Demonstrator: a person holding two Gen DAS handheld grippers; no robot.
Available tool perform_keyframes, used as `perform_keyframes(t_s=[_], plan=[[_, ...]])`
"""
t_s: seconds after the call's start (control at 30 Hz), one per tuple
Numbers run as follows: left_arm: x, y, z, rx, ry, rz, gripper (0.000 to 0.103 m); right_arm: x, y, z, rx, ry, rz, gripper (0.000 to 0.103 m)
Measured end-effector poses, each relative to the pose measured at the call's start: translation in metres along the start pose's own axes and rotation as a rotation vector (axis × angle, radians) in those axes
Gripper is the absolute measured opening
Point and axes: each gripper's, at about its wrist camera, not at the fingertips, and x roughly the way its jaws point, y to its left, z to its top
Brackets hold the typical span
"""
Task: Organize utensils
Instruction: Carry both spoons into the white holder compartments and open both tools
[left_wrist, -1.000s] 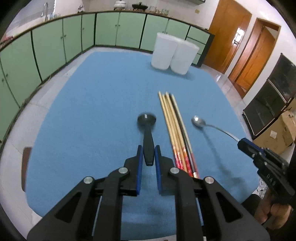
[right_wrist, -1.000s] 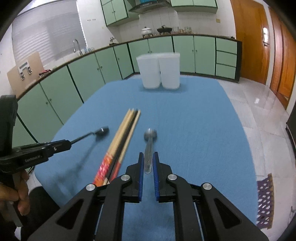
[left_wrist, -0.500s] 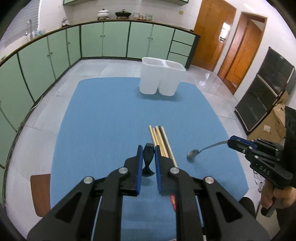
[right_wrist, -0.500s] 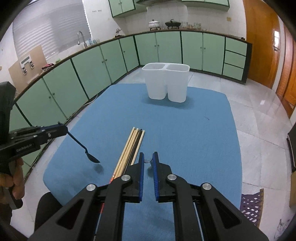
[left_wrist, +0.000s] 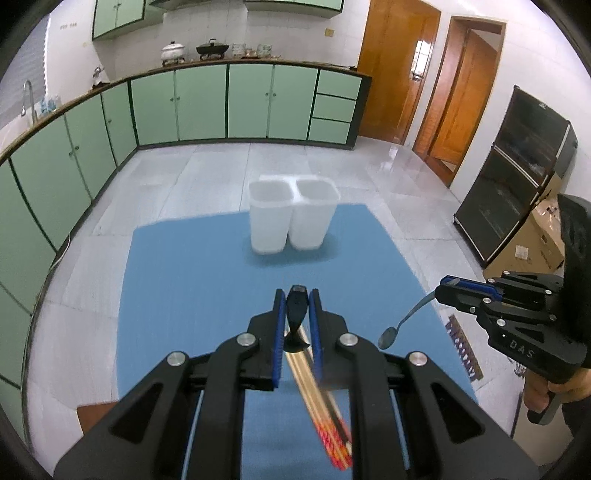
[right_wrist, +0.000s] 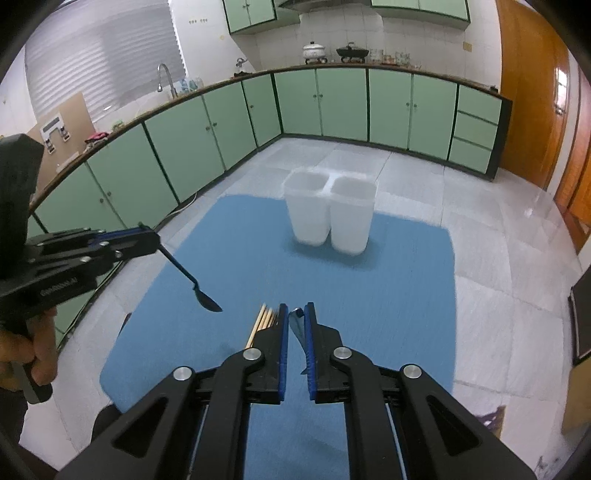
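Black spoon (left_wrist: 296, 308) lower centre of the left view, pinched in left gripper (left_wrist: 297, 295) fingers; chopsticks (left_wrist: 317, 402) on blue table (left_wrist: 192, 280) below; white holder (left_wrist: 291, 216) centre; metal spoon (left_wrist: 404, 321) right, pinched in right gripper (left_wrist: 445, 290).

Matt black plastic left gripper (left_wrist: 297, 295) clamping black plastic spoon (left_wrist: 296, 314); right gripper (right_wrist: 296, 314) pinching polished metal spoon (left_wrist: 404, 320). Wooden chopsticks (left_wrist: 317, 398) with red lacquered ends lying on matt blue cloth mat (left_wrist: 192, 295). Translucent white plastic holder (left_wrist: 291, 218) standing beyond. Glossy tiles (left_wrist: 388, 173) gleaming, varnished wood doors (left_wrist: 397, 70) shining.
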Motion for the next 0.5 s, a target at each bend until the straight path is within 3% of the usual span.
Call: perform_keyframes(t_s=[0.27,0.5], plan=[[0.022,0.005,0.081,-0.017,-0.052,0.014,0.012,0.007,-0.014,0.086,0.006,-0.040,-0.040,0.008],[0.062,0.022,0.145,-0.081,-0.083,0.037,0.012,0.040,-0.040,0.152,0.070,-0.070,-0.064,0.008]])
